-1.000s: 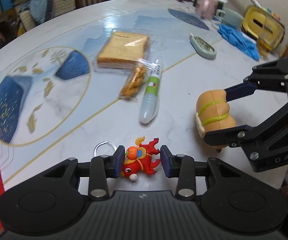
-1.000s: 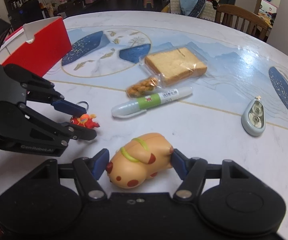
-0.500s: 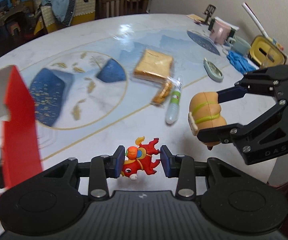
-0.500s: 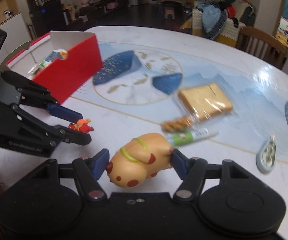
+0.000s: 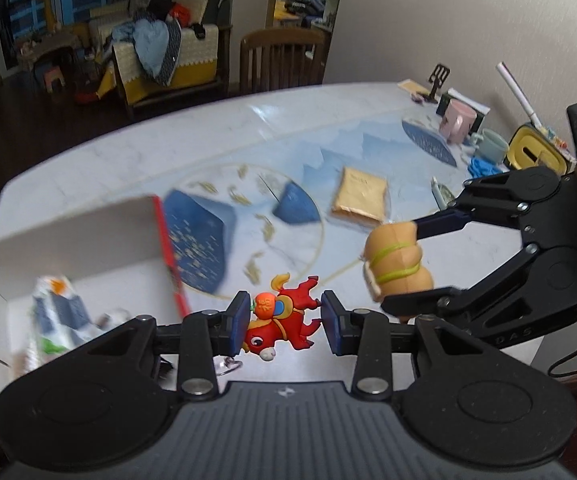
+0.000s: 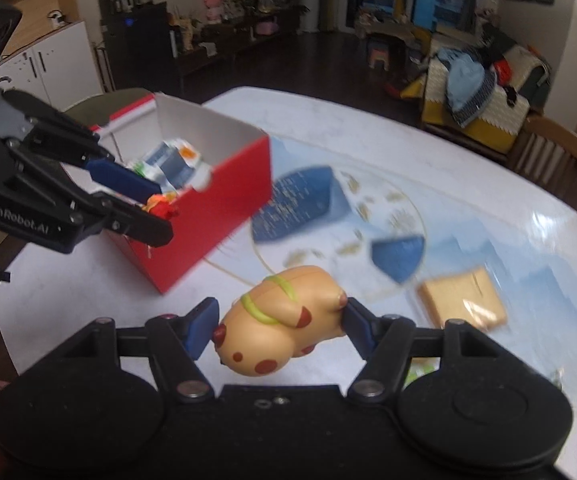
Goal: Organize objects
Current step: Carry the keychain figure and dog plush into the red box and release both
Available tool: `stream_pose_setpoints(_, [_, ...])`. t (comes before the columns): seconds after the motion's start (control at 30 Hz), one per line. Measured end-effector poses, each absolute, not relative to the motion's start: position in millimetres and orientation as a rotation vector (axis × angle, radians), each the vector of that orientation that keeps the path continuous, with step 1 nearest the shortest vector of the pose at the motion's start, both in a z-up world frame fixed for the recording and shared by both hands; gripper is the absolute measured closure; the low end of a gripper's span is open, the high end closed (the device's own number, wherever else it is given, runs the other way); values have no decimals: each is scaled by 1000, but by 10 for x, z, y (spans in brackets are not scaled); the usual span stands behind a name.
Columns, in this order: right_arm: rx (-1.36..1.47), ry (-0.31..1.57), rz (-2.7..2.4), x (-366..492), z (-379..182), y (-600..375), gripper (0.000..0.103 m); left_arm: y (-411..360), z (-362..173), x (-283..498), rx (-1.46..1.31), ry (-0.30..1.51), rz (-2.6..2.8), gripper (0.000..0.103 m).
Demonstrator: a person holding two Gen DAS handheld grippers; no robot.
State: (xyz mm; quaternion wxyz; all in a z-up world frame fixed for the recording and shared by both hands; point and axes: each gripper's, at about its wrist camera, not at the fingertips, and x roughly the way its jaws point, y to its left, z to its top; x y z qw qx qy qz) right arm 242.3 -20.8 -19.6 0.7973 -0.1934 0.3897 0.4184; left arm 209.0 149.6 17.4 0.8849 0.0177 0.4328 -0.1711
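Note:
My left gripper is shut on a small red dragon keychain toy and holds it in the air near the right wall of the red box. In the right wrist view the left gripper hangs at the box's near corner. My right gripper is shut on a tan spotted squishy animal toy, held above the table right of the box; it also shows in the left wrist view. The box holds a white-blue carton.
A wrapped bread slice lies on the round marble table. Mugs, blue gloves and a yellow tin stand at the far right by the wall. A wooden chair stands behind the table.
Both grippers have lifted their toys off the table and swung left toward the red box. The box interior has come into view; pen and snack bag have dropped out of view.

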Motion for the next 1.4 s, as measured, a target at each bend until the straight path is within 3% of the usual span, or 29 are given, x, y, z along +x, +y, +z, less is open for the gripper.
stream_pose_setpoints(0.5, [-511,698,987,2290,9,952,36,2561,293,2105,85,867,-212,66])
stream_pose_setpoints(0.97, [-571,705,979,2424,-365,2007,36,3419,-194,2289,111,948,-60,66])
stream_pose_setpoints(1.4, [-629,826,885,2626,-947,2513,36,3512,-746,2585,162,1032,-30,66])
